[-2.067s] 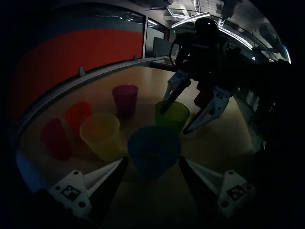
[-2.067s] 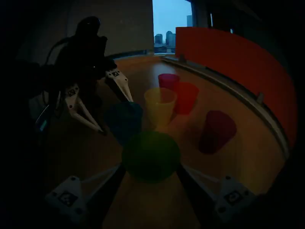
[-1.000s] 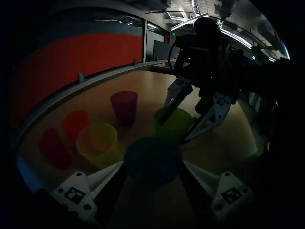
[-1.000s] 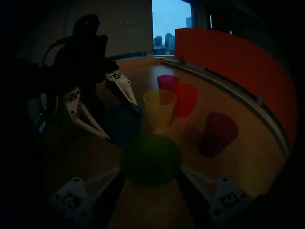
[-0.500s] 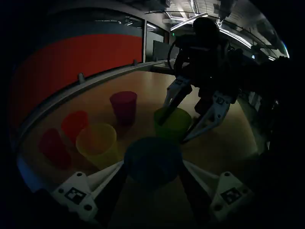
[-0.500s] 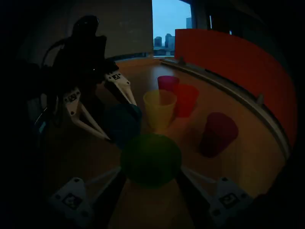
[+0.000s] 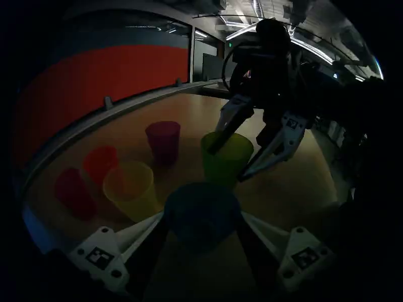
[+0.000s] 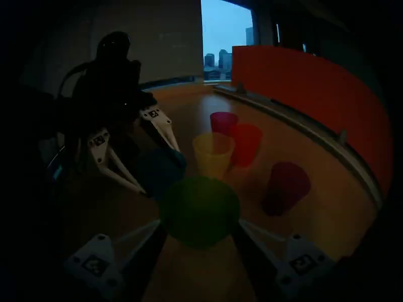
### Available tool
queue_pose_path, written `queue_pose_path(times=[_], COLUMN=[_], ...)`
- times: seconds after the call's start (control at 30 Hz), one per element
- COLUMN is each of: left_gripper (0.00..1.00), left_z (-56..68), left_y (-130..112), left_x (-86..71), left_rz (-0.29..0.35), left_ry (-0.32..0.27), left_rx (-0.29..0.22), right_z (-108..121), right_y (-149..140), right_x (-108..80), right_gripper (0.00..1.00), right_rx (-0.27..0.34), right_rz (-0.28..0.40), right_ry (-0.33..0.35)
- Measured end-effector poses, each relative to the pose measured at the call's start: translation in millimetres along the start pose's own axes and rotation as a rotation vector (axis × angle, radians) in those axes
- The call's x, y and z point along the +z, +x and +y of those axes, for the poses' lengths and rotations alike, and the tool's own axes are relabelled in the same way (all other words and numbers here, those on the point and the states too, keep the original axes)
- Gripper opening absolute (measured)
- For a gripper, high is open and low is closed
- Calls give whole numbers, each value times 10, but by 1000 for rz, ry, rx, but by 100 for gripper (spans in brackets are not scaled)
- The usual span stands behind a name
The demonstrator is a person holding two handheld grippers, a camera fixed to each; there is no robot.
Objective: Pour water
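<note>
Left gripper view has the blue cup (image 7: 201,219) pinched between the two fingers of my left gripper (image 7: 201,217), close in front of the lens. Just beyond it the green cup (image 7: 226,156) sits clamped the same way in my right gripper (image 8: 200,222). The light is too dim for me to see water in either one, so I judge the pour is not yet begun. To do it well I would bring one rim just above and inside the other's mouth and hold the receiving cup level. Then I would roll the pouring wrist slowly and keep the squeeze light, since these thin walls look likely to flex. Both cups stand upright, mouths up, wide end on top, long axis vertical; whether they rest on the table (image 7: 282,191) I cannot tell. The yellow cup (image 7: 128,189) stands just beside the blue one, the purple cup (image 7: 162,141) farther back.
</note>
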State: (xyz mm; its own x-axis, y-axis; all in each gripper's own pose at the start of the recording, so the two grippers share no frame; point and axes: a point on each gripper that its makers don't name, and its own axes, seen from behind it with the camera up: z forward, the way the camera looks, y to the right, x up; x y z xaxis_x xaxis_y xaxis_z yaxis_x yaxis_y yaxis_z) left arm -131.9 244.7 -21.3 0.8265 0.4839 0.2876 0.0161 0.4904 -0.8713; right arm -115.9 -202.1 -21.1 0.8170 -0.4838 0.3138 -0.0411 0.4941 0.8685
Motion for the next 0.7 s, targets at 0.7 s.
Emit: queue_pose_path(times=[0.7], left_gripper=[85], left_z=[-145], left_y=[532], left_x=[-583], left_rz=[120], left_ry=[136], left_rx=[-25], right_z=[-150], right_y=[537], right_x=[-339], right_gripper=[99], right_rx=[-14], right_rz=[93], right_ry=[-36])
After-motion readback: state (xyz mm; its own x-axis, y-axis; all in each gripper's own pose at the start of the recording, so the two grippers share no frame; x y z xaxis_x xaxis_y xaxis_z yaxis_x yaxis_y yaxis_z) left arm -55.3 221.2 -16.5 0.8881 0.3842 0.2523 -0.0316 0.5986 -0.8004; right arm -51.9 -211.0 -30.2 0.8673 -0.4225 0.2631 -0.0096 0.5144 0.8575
